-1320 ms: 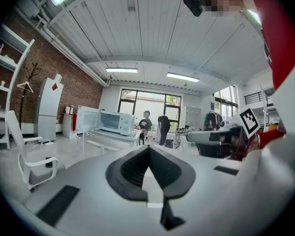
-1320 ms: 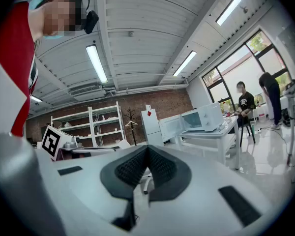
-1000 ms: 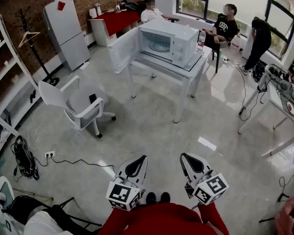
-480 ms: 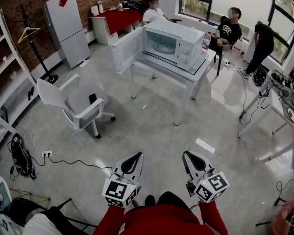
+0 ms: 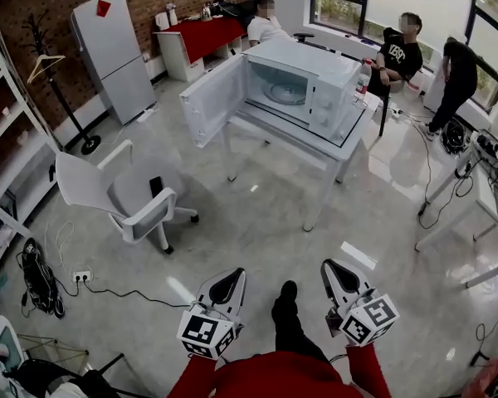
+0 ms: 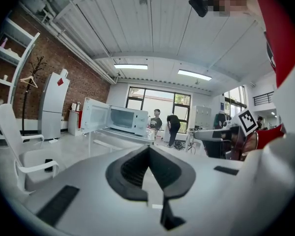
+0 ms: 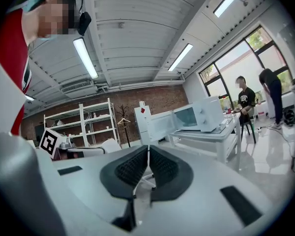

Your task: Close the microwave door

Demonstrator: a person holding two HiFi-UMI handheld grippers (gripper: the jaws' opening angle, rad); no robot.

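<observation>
While each pair of jaws is pressed together on nothing, the left gripper (image 5: 232,274) and right gripper (image 5: 330,268) hang near. Far off, the microwave (image 5: 303,85) stands on a white table (image 5: 332,143), its door (image 5: 213,98) swung open leftward.

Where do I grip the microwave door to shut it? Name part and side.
Take the door by its free left edge, farthest from the hinge on the microwave, from the left, behind it. It stands wide open, so a push there likely shuts it.
</observation>
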